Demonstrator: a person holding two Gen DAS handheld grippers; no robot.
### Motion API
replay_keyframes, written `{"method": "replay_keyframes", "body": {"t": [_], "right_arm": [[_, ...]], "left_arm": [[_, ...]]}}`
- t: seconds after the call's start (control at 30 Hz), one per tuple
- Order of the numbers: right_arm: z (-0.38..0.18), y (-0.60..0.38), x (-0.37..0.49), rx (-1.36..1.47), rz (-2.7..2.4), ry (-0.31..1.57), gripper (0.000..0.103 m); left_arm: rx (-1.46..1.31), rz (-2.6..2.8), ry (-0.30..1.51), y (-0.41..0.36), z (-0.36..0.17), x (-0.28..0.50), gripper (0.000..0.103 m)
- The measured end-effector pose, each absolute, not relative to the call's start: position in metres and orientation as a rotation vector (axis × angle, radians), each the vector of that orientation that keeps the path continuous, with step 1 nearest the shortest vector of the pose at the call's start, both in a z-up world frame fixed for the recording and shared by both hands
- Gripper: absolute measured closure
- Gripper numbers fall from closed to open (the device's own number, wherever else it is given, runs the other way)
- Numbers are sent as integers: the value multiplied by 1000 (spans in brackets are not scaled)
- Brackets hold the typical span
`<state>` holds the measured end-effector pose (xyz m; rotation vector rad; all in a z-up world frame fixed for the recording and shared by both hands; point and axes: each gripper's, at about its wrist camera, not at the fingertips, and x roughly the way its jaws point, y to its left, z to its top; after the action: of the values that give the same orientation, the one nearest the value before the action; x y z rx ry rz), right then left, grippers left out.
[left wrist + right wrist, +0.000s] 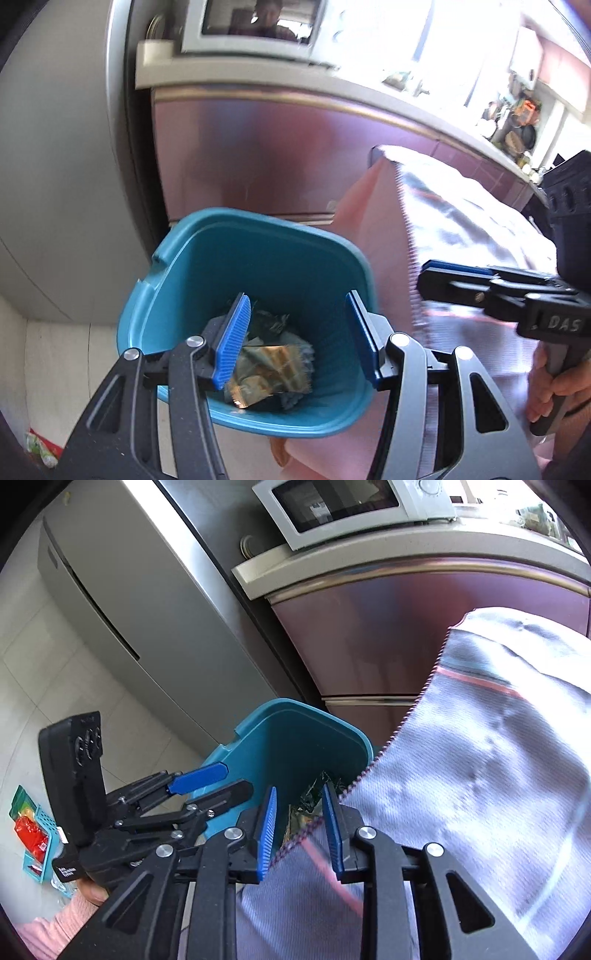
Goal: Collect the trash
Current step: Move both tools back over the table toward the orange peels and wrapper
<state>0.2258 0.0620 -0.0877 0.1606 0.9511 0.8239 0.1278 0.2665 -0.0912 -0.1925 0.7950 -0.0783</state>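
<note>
My left gripper (297, 334) spread, empty, over teal bin (184, 273) with wrappers (269, 365) at bottom. My right gripper (300, 829) slightly parted beside bin, foil bag (480, 757) edge between pads, apparently unpinched.

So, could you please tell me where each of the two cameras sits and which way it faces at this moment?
Left wrist view: sits on the left gripper, looks down into the teal bin holding wrappers; its jaws stand open; the right gripper and a hand show at right.
Right wrist view: sits on the right gripper, faces the bin past a large silver bag whose edge lies between its jaws; the left gripper shows at left.
Shared: bin, bag, microwave, fridge.
</note>
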Motion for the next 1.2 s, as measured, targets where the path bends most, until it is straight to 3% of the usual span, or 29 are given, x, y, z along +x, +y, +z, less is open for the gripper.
{"method": "replay_keyframes", "body": {"t": [0.17,0.43,1.2], "right_arm": [[-66,32,208,178,830,871,70],[-39,-45,169,213,733,753,67],[-70,-277,84,400,258,689,66]], "left_arm": [[-169,-158,698,243,-59,107,48],[-149,-351,627,180,-30,85,44],[-35,-759,806,-45,-61,102,44]]}}
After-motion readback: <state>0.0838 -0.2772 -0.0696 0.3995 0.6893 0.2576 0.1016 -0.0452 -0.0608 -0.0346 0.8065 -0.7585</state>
